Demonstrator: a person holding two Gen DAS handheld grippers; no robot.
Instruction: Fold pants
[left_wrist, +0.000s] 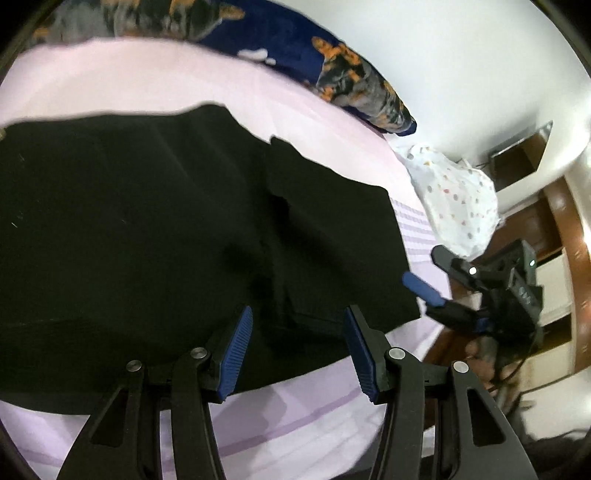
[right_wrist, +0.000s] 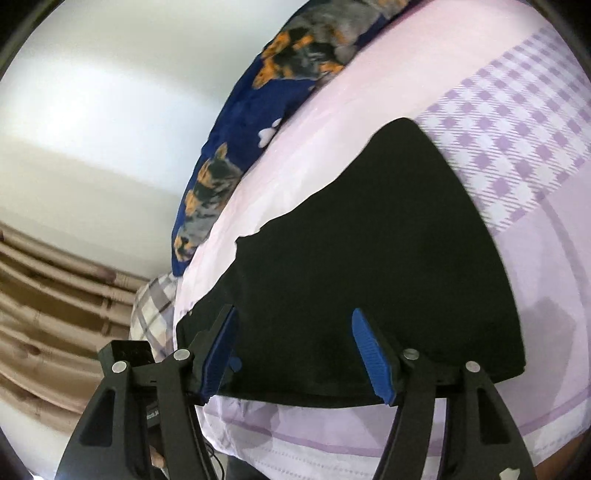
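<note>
The black pants lie flat on the pink bedsheet. The left gripper and right gripper both gape wide above the near edge, holding nothing. Only the left view shows the dotted bag; only the right shows curtains.

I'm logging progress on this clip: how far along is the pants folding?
Done: the black pants lie on the pink bedsheet, one layer apparently folded over another along a seam near the middle. In hand: nothing; the left hand-held gripper and right hand-held gripper are both open over the near edge, gripping no cloth. Left: the pants are still a wide shape, so probably more folds.
</note>
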